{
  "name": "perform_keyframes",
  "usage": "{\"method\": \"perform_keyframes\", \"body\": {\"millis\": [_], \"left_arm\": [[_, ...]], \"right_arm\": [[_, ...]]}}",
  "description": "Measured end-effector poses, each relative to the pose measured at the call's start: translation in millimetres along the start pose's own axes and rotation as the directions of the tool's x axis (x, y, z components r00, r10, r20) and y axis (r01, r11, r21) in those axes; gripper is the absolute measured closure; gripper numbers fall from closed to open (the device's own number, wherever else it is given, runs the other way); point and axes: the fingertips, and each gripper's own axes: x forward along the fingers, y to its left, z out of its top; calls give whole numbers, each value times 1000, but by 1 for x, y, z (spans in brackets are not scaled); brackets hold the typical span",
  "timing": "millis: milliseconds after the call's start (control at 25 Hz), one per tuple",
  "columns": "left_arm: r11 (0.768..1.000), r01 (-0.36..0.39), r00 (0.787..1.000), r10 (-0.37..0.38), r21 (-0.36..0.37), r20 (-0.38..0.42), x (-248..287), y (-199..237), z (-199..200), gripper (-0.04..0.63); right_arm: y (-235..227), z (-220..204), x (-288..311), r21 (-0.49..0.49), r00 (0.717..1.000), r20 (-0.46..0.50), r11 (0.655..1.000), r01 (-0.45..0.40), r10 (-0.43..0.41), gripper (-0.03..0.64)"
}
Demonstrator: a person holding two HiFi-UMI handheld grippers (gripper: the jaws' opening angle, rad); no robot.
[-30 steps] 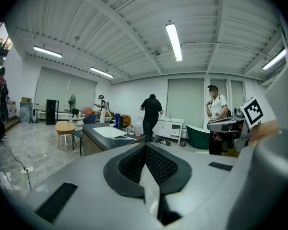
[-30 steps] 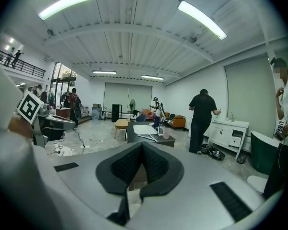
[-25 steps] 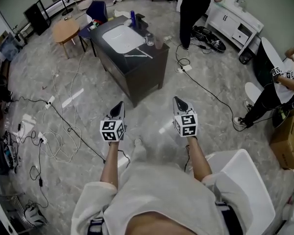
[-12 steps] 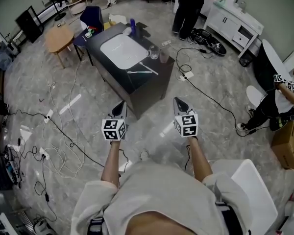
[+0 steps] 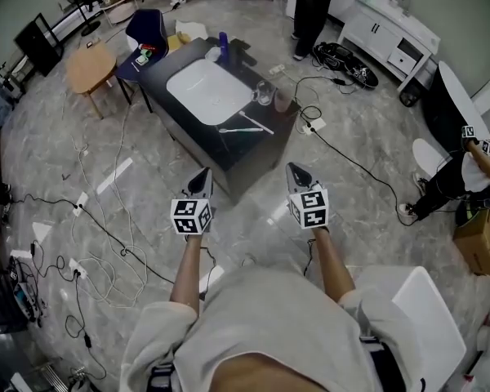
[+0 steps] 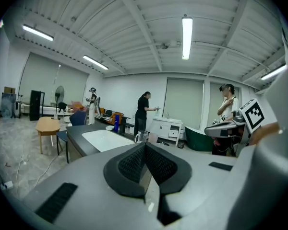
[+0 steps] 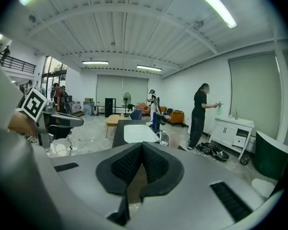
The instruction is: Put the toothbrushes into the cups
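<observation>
Two toothbrushes [image 5: 247, 126] lie on the dark sink counter [image 5: 188, 129], near its right end beside the white basin [image 5: 208, 92]. A clear glass mug [image 5: 264, 96] and a pinkish cup [image 5: 282, 101] stand just behind them. My left gripper [image 5: 201, 175] and right gripper [image 5: 295, 170] are held side by side over the floor, short of the counter, both shut and empty. In the left gripper view the shut left gripper [image 6: 145, 145] points at the mug [image 6: 141, 136]. In the right gripper view the right gripper [image 7: 142, 144] points at the mug [image 7: 162, 137] too.
Cables [image 5: 106, 235] trail over the marble floor at the left and behind the counter. A round wooden table [image 5: 90, 62] and blue chair [image 5: 144, 31] stand at the far left. A person [image 5: 310, 6] stands at a white cabinet [image 5: 388, 35]. A white chair [image 5: 412, 309] is near right.
The sink counter has come closer and lower in the head view as I walk toward it. Both grippers keep their spots in the view and stay shut.
</observation>
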Motion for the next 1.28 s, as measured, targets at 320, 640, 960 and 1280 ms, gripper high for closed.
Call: {"method": "perform_keyframes", "body": {"millis": [320,640,960,1280], "left_arm": [[1000,4,1000,-4,-14,-23,24,16,-9,569],[1000,-24,999,24,-11,-34,69,38,0,569],[997,-80,996,80,-20,-26,134,64,29,569],[985,-166,986,164,-50,-29,198,90,57,569]], "right_arm": [[-2,-9,28,2,1000,-24,1000,-15,15,603],[-22,-4,82,4,998,-28,998,-55,55,603],[-61,22,159,-14,993,-19,993,-117,116,603],[-91,57,237,-35,976,-17,975,-218,217,603]]}}
